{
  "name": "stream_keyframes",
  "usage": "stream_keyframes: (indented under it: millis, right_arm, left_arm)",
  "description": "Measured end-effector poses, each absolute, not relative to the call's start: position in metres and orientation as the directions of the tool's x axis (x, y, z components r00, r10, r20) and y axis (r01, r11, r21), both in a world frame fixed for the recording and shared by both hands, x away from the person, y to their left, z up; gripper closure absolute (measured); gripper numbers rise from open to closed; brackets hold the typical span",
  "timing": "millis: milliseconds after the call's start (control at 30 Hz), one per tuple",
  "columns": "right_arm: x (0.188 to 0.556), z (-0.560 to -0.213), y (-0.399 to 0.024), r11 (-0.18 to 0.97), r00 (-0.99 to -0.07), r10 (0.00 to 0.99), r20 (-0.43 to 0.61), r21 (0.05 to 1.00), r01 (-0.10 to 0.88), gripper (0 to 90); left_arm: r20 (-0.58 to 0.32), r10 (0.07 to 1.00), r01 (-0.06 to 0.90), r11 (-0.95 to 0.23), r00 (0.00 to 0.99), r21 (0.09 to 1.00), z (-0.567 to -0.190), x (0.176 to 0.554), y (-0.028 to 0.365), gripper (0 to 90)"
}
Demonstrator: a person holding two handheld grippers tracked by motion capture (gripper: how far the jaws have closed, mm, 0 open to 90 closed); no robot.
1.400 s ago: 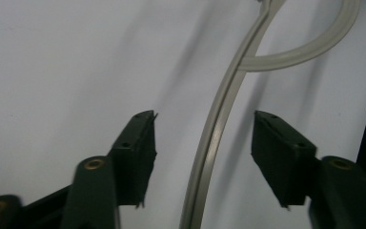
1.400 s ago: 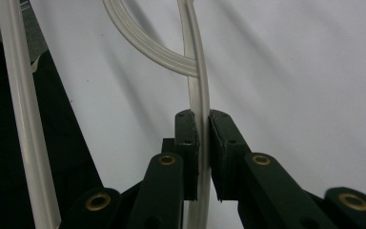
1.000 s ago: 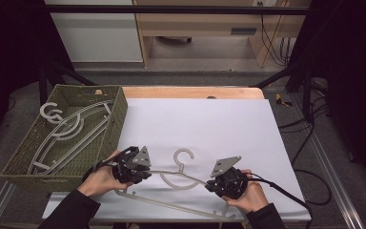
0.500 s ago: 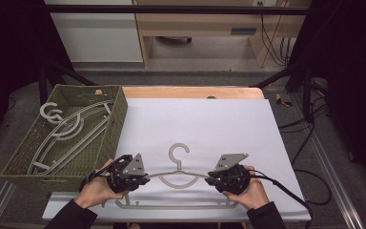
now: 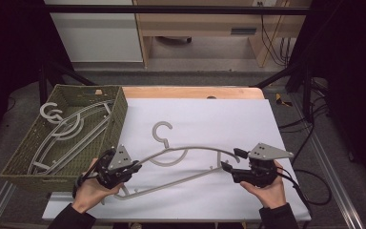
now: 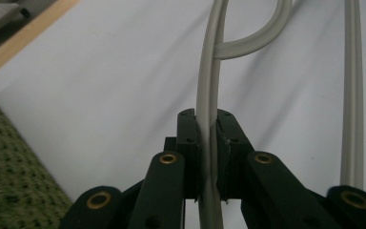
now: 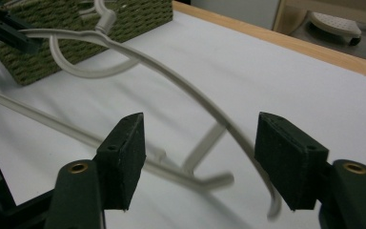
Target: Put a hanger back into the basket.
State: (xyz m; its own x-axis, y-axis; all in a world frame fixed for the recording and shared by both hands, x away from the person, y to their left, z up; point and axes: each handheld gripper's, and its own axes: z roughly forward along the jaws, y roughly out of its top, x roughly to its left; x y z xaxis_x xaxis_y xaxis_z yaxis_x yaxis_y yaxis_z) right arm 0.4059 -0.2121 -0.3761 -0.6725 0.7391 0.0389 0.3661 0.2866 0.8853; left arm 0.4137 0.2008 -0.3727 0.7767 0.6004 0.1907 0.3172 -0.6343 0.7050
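A pale grey plastic hanger (image 5: 195, 149) lies aslant over the white table, its hook (image 5: 162, 131) pointing toward the far side. My left gripper (image 5: 136, 167) is shut on the left shoulder bar; in the left gripper view the pads (image 6: 190, 143) clamp the hanger bar (image 6: 209, 71) tightly. My right gripper (image 5: 232, 160) sits at the hanger's right end, open. Its jaws have just been opening. In the right gripper view (image 7: 200, 143) the hanger's curved arm (image 7: 181, 81) runs loose through the gap, and neither pad presses on it.
A green woven basket (image 5: 119, 112) stands at the left and holds more grey hangers (image 5: 66, 126); it also shows at the far end of the right gripper view (image 7: 133, 19). A wooden edge (image 5: 195, 93) borders the white table surface (image 5: 228, 119) at the back.
The right gripper has opened, let go of the hanger and drawn back to the right. The hanger, still in the left gripper, has swung, and its hook has shifted left toward the basket.
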Motion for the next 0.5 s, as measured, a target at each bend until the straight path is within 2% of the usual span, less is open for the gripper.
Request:
stream_keyframes:
  millis: [133,233,500]
  right_arm:
    - [0.402,-0.378,-0.226,0.210,-0.633,0.770,0.077,0.906,0.366,23.3]
    - [0.400,-0.382,-0.232,0.206,-0.615,0.785,0.074,0.905,0.372,15.5]
    - [0.398,-0.396,-0.243,0.181,-0.573,0.814,0.093,0.897,0.403,8.5]
  left_arm:
    - [0.205,0.634,0.320,-0.611,0.746,0.724,-0.361,0.413,0.210,81.9]
    - [0.219,0.645,0.313,-0.604,0.732,0.733,-0.353,0.413,0.217,82.0]
    - [0.237,0.691,0.295,-0.557,0.683,0.776,-0.325,0.416,0.235,81.9]
